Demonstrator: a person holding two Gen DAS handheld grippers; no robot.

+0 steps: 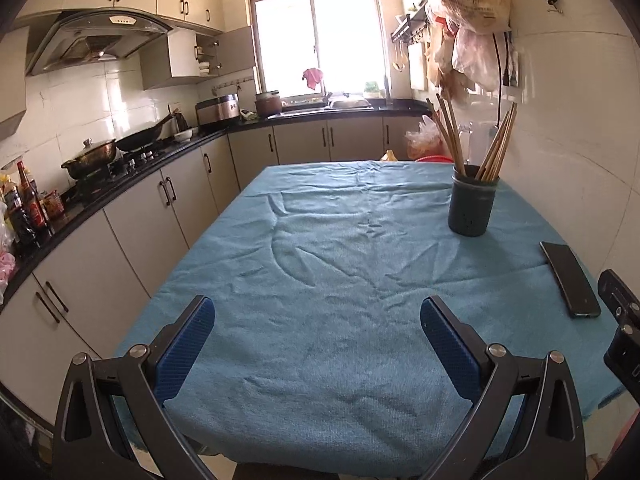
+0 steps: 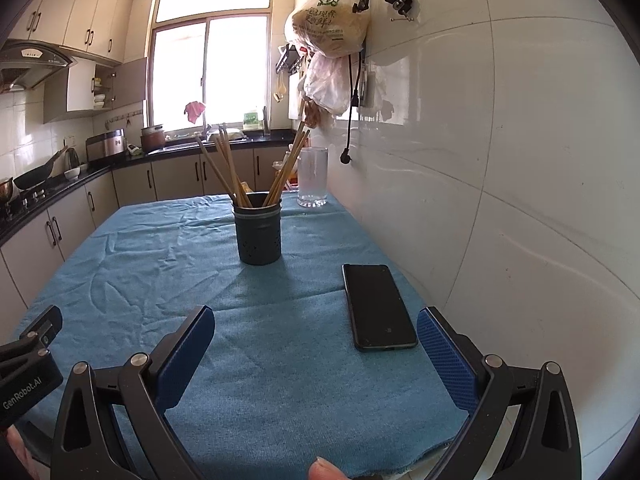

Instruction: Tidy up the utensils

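A dark round utensil holder (image 1: 472, 204) stands upright on the blue tablecloth (image 1: 320, 264) at the far right, with several wooden chopsticks (image 1: 496, 148) leaning out of it. In the right wrist view the holder (image 2: 258, 230) is straight ahead at the middle of the table, chopsticks (image 2: 230, 168) fanned left and right. My left gripper (image 1: 318, 320) is open and empty above the near edge of the cloth. My right gripper (image 2: 316, 328) is open and empty above the near edge, well short of the holder.
A black phone (image 2: 378, 306) lies flat on the cloth near my right gripper's right finger; it also shows in the left wrist view (image 1: 570, 278). A clear glass (image 2: 313, 176) stands at the far right corner. A tiled wall (image 2: 520, 160) borders the table's right. Kitchen counter (image 1: 100, 188) runs along the left.
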